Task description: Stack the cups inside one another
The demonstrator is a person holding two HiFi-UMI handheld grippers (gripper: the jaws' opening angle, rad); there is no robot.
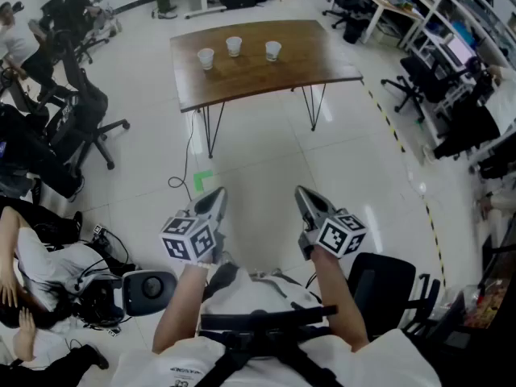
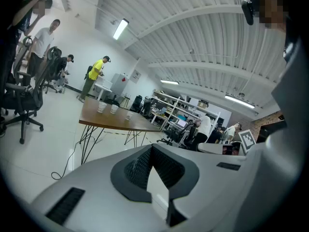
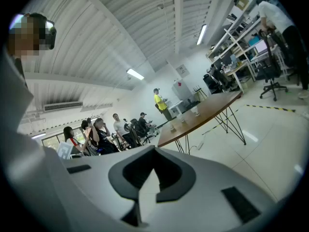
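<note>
**Both grippers shut and empty, cups yet to be reached**

The left gripper (image 1: 216,193) has its jaws pressed together with nothing between them, and the right gripper (image 1: 305,192) is the same: tips meeting, no cup in either. Both are held close in front of the person's body, side by side, pointing slightly downward over the white floor (image 1: 266,160).

Well ahead of them stands a wooden table (image 1: 258,75) on thin black legs. Three white cups sit upright on it in a loose row, each apart from the others: the left cup (image 1: 206,58), the middle cup (image 1: 234,46) and the right cup (image 1: 273,51). None is nested in another, so no stacking is done yet.

The step in hand looks like the approach — the person stands well short of the table. The next move calls for walking up to it, then opening one pair of jaws wide enough to take a cup by its wall. These look like light cups, so a gentle grip seems wise — squeeze too hard and one may buckle or tip
</note>
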